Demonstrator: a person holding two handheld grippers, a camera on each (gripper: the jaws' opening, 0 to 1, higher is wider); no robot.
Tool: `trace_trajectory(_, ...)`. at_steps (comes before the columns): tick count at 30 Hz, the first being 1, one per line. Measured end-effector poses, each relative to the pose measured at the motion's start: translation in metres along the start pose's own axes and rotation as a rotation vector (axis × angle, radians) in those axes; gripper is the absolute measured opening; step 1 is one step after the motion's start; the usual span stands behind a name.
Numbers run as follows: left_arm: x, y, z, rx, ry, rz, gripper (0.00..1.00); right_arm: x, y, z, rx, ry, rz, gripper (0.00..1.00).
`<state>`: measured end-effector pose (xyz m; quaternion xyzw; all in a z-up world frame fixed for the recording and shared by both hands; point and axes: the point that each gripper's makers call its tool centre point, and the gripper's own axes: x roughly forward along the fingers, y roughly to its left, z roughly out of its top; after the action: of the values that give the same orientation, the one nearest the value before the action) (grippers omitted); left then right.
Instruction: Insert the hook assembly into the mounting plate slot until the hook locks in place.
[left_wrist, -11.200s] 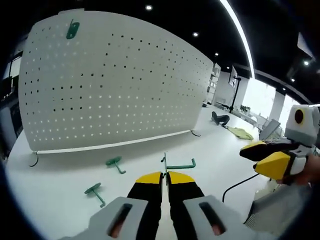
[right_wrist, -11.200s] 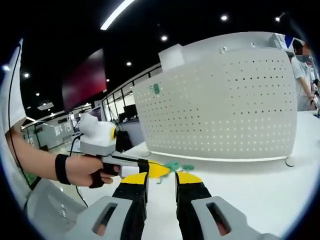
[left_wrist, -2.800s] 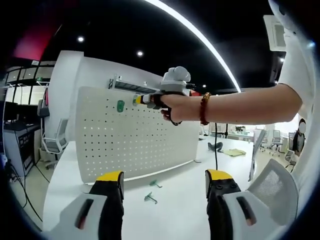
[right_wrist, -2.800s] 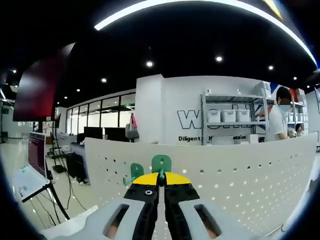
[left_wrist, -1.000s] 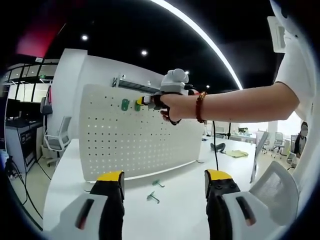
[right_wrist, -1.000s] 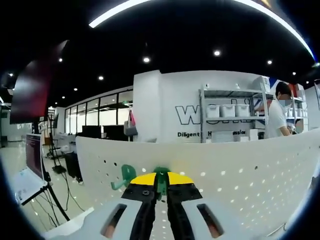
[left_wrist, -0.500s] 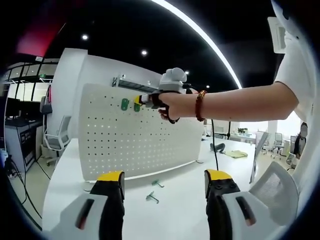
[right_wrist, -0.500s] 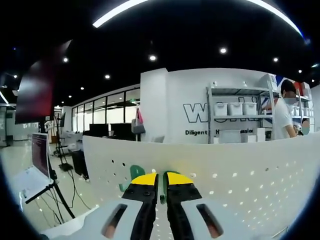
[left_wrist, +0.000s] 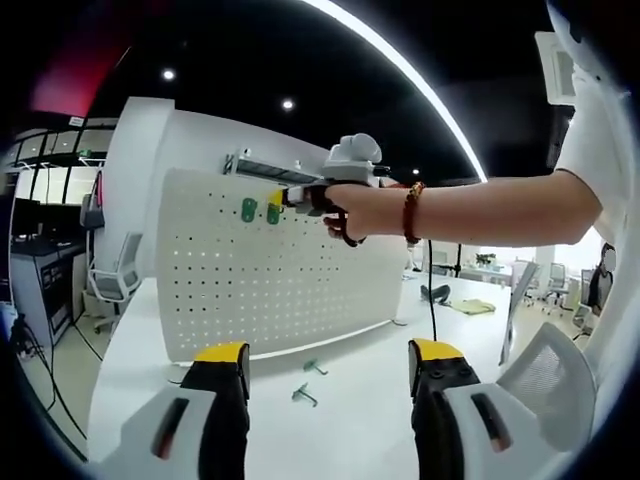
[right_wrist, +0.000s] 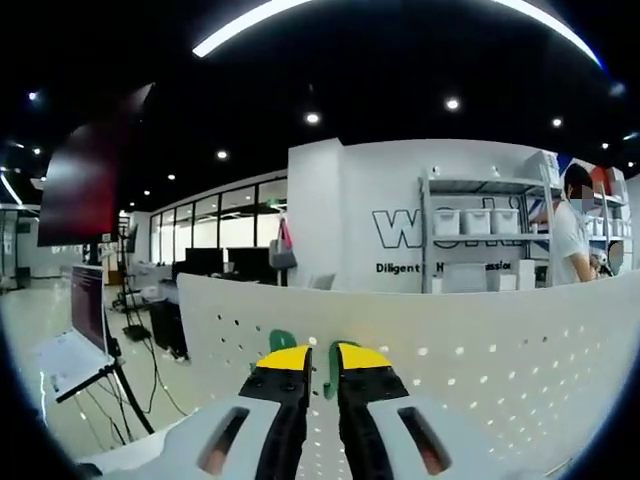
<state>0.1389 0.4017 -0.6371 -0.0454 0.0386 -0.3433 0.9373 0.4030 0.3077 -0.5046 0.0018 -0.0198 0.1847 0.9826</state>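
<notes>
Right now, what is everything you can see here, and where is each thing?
Pegboard: one, white, standing upright on the table.
Hooks on the board: two, green, side by side near its top left corner.
Hooks on the table: two, green, lying loose in front of the board.
Table: one, white, under the board.
Shelf with boxes: one, grey with white boxes, against the far wall.
Chair: one, grey, left of the table.
Left gripper: one, yellow-tipped, jaws wide apart, holding nothing.
Right gripper: one, yellow-tipped, at the top of the board, jaws slightly apart around the second green hook.
Hand: one, holding the right gripper, with a bead bracelet.
</notes>
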Motion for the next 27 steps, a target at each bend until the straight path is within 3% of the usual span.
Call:
trace_trajectory(16, -0.014, -0.009, -0.002, 0.014, 0.028, -0.046, 0.64, -0.047, 0.018, -0.006, -0.028, 0.002, 0.054, 0.1)
trace_trajectory(27, -0.01, -0.026, -0.006, 0.019, 0.043, -0.083, 0.64, -0.077, 0.017, -0.032, -0.048, 0.048, 0.091, 0.1)
